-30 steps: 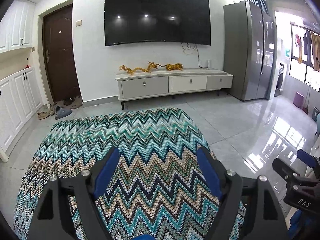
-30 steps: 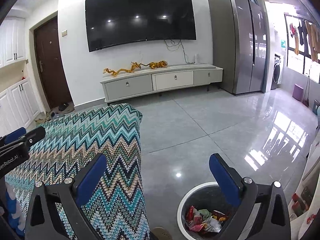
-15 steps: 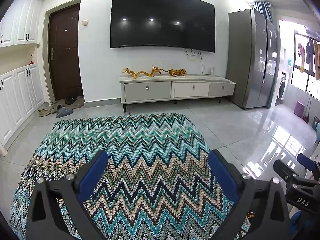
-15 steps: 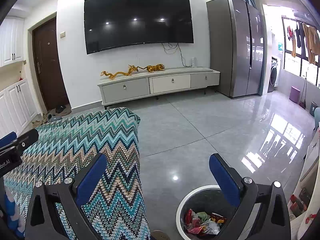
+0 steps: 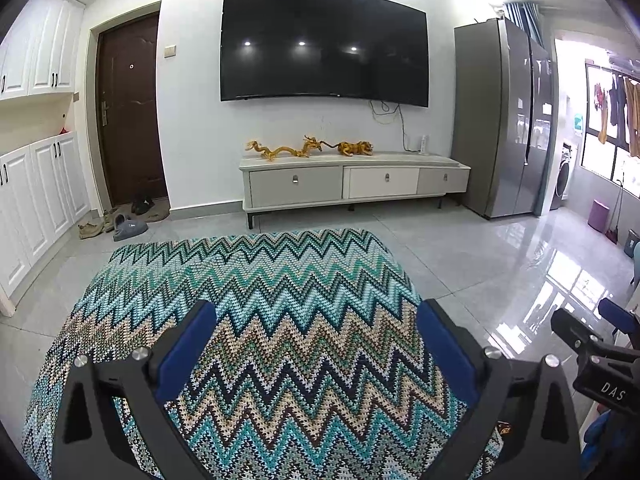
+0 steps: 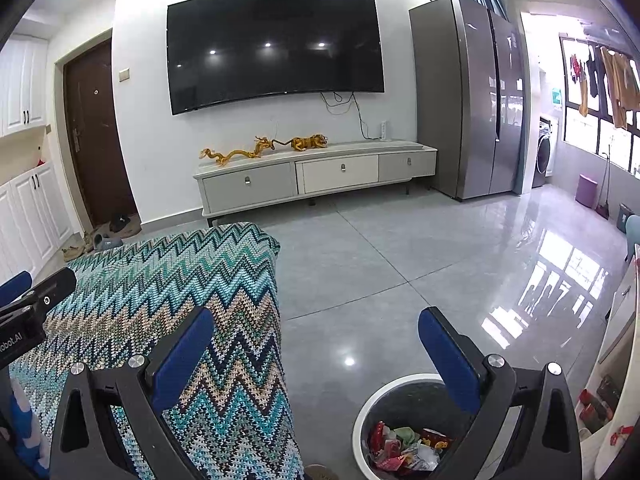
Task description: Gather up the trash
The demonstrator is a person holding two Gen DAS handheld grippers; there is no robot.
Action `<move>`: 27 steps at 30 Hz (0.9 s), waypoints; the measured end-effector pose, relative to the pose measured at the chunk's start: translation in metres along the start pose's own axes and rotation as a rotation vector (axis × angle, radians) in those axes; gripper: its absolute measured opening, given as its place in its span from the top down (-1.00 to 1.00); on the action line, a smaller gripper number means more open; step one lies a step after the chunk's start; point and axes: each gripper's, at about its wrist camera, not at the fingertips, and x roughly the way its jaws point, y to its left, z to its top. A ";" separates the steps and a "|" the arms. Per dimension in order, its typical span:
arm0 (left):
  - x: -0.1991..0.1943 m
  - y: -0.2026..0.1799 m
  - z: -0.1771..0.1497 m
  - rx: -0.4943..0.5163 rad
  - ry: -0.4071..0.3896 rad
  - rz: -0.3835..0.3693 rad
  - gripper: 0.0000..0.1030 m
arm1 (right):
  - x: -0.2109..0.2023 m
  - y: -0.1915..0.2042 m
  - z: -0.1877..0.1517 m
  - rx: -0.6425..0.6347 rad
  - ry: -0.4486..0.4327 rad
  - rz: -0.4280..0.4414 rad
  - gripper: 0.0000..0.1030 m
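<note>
My left gripper (image 5: 316, 340) is open and empty above a table draped in a zigzag teal cloth (image 5: 256, 292). No loose trash shows on the cloth. My right gripper (image 6: 316, 344) is open and empty, to the right of the table and above the floor. Below it stands a white-rimmed trash bin (image 6: 384, 396) with several wrappers (image 6: 404, 444) inside. The cloth-covered table (image 6: 180, 280) lies at the left of the right wrist view. Each gripper shows at the edge of the other's view: the right one (image 5: 600, 360), the left one (image 6: 32, 312).
A TV (image 5: 324, 44) hangs over a low cabinet (image 5: 352, 184) at the far wall. A grey fridge (image 5: 500, 120) stands at the right, a brown door (image 5: 128, 112) and shoes (image 5: 116, 224) at the left. Glossy tile floor (image 6: 400, 264) lies between.
My left gripper's jaws have opened wider and the view has tilted up a little. My right gripper has stayed open and shifted only slightly.
</note>
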 end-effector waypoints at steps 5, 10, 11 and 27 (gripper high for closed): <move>-0.002 -0.001 0.000 0.001 0.001 -0.005 -0.96 | -0.001 0.001 0.000 0.004 -0.001 -0.003 -1.00; -0.002 -0.002 -0.001 0.001 0.001 -0.006 -0.96 | -0.002 0.001 -0.001 0.003 -0.003 -0.004 -1.00; -0.002 -0.002 -0.001 0.000 0.002 -0.006 -0.96 | -0.002 0.001 -0.001 0.004 -0.003 -0.003 -1.00; -0.002 -0.001 -0.003 -0.006 0.021 -0.017 -0.96 | -0.005 0.001 0.000 0.009 -0.004 -0.005 -1.00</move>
